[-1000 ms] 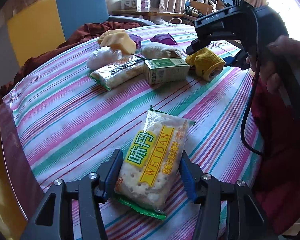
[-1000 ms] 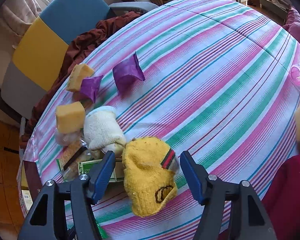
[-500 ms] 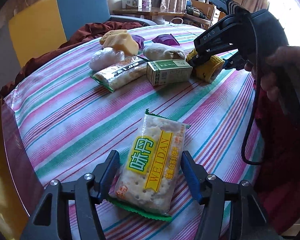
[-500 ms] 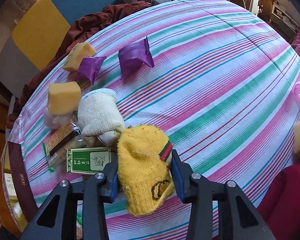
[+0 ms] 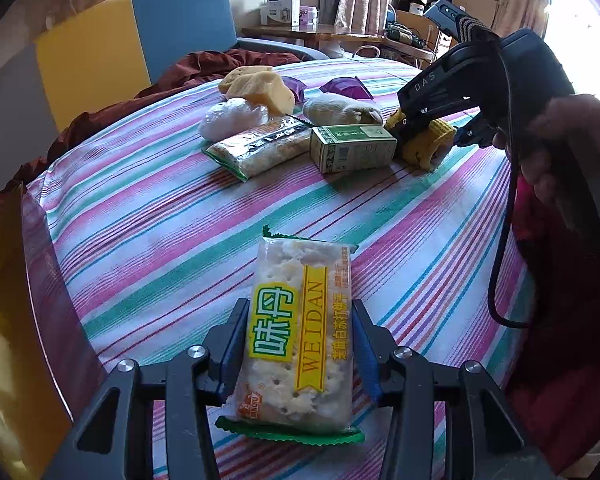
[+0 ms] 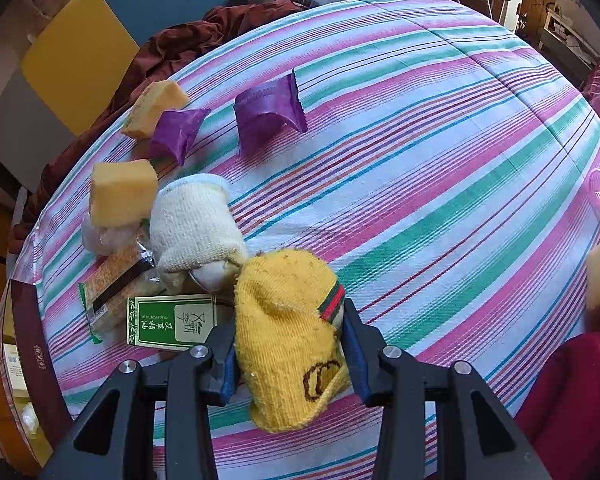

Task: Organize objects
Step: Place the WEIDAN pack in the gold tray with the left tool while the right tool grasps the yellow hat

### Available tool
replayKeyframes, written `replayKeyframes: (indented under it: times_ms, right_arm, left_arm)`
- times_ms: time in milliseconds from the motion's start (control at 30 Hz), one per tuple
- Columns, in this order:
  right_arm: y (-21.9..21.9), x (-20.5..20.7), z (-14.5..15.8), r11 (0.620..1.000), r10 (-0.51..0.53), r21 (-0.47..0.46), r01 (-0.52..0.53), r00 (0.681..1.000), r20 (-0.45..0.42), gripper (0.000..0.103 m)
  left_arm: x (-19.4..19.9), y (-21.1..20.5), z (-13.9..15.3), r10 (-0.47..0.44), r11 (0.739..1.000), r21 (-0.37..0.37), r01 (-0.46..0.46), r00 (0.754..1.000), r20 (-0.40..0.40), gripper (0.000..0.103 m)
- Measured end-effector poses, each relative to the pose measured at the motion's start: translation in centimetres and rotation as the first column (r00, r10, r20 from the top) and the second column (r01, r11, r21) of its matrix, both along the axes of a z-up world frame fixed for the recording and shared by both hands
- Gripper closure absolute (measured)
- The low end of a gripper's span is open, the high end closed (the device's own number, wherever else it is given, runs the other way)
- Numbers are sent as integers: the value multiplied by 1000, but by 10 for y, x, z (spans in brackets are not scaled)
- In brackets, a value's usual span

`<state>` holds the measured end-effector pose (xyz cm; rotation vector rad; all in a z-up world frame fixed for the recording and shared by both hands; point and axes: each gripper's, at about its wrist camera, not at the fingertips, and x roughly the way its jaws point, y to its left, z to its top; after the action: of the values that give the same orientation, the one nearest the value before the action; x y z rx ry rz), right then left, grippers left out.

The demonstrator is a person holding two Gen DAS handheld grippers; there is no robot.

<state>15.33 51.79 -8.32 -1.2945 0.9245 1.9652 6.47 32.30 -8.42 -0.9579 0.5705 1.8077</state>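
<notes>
Your left gripper [image 5: 298,354] just closed in, now pinching the cracker packet [image 5: 300,344]. Your right gripper [image 6: 290,354] already squeezed shut on the yellow sock [image 6: 288,328], no gaps like before.

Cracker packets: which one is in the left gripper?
The yellow-labelled WEIDAN packet, clamped between the left gripper pads. The other cracker packet lies untouched beside the green box.

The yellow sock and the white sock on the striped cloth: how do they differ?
The yellow sock has a red-and-green band and a dark ring logo; the white sock is plain. The yellow sock is pinched between the right gripper fingers, while the white sock lies free beside it. Both are rolled-up knitted bundles.
</notes>
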Motion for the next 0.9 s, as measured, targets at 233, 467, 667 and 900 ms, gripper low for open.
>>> replayKeyframes:
  times_ms: [233, 467, 667, 900]
  right_arm:
    - [-3, 1, 2, 1000, 10, 15, -10, 1000, 9, 60]
    - [-5, 0, 1, 999, 26, 33, -27, 999, 28, 60]
    - [-8, -4, 1, 998, 46, 51, -49, 998, 48, 60]
    - [-9, -4, 2, 996, 59, 64, -63, 996, 62, 60]
  left_arm:
    - [1, -28, 26, 52, 997, 58, -52, 999, -2, 54]
    - [-29, -92, 75, 222, 962, 169, -215, 975, -21, 54]
    - [-81, -176, 94, 456, 877, 198, -438, 888, -54, 54]
    - [-125, -240, 62, 633, 774, 88, -627, 771, -67, 54]
